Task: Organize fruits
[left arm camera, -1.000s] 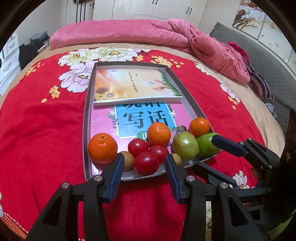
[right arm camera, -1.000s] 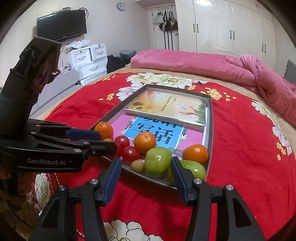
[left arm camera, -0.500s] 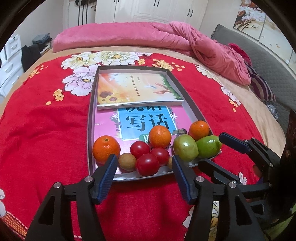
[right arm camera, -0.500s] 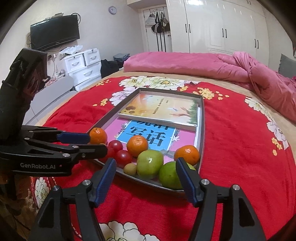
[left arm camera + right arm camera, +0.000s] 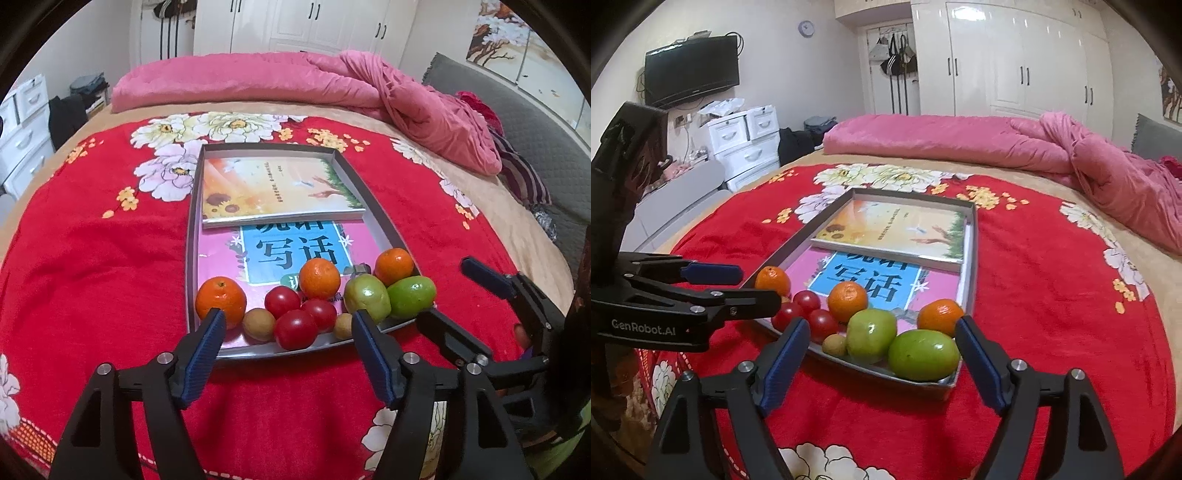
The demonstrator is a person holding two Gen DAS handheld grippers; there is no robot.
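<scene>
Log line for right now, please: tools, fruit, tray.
left tool: open, empty | right tool: open, empty | fruit: all in tray, near end, over books | phase: pre-grasp, nothing held

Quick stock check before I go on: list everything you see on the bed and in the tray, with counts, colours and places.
tray: 1, grey, on the red blanket
oranges: 3, orange, near end of tray
tomatoes: 3, red, near end, middle
green fruits: 2, green, near right corner, side by side
small brown fruits: 2, tan, front edge
books: 2, sunflower cover partly over pink-blue one
blanket: 1, red, floral
quilt: 1, pink, far end
left gripper: jaws open, empty
right gripper: jaws open, empty
</scene>
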